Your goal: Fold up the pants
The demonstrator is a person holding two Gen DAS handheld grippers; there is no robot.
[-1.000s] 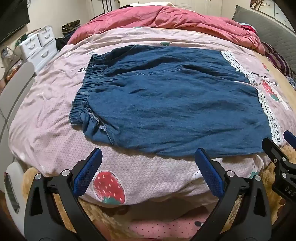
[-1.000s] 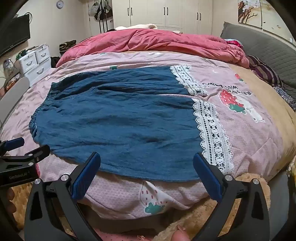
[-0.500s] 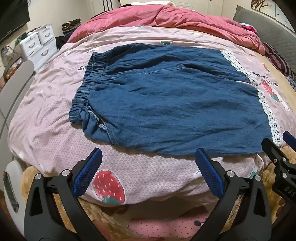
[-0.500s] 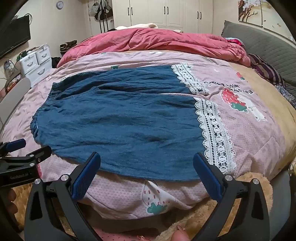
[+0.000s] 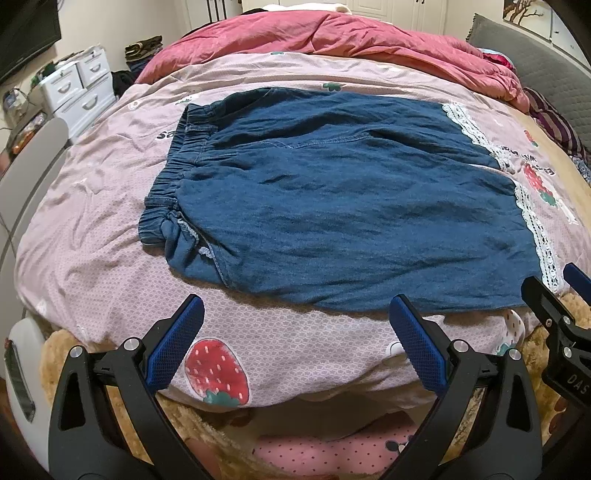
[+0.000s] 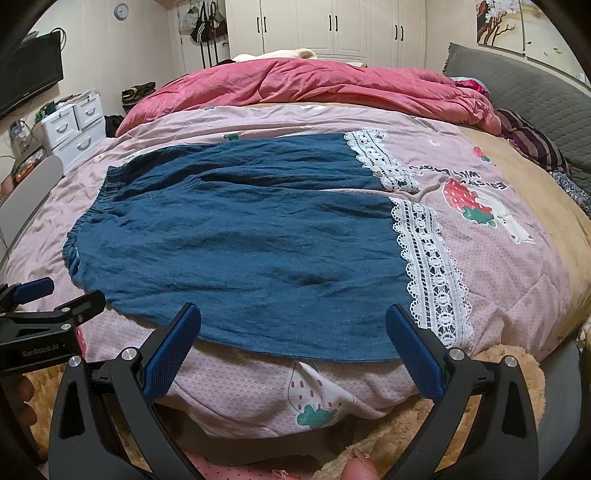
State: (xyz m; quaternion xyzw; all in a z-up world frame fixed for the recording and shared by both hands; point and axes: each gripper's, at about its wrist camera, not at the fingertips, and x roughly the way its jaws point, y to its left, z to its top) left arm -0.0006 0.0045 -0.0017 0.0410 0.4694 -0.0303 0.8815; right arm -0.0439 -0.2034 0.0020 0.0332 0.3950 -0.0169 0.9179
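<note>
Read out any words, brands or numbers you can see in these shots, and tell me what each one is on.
"GenRobot.AI": on the black body of the left gripper, right wrist view.
"DAS": partial lettering on the right gripper, cut off by the frame edge, left wrist view.
Dark lettering on the pink duvet beside the strawberry print: upside down, not legible.
Wall clock: numerals too small.

The bed (image 6: pixel 546 206) wears a pink strawberry-print cover (image 6: pixel 517 288). Blue pants (image 6: pixel 251 243) lie flat on it, lace hems to the right. A red quilt (image 6: pixel 314 88) is heaped at the far side.
</note>
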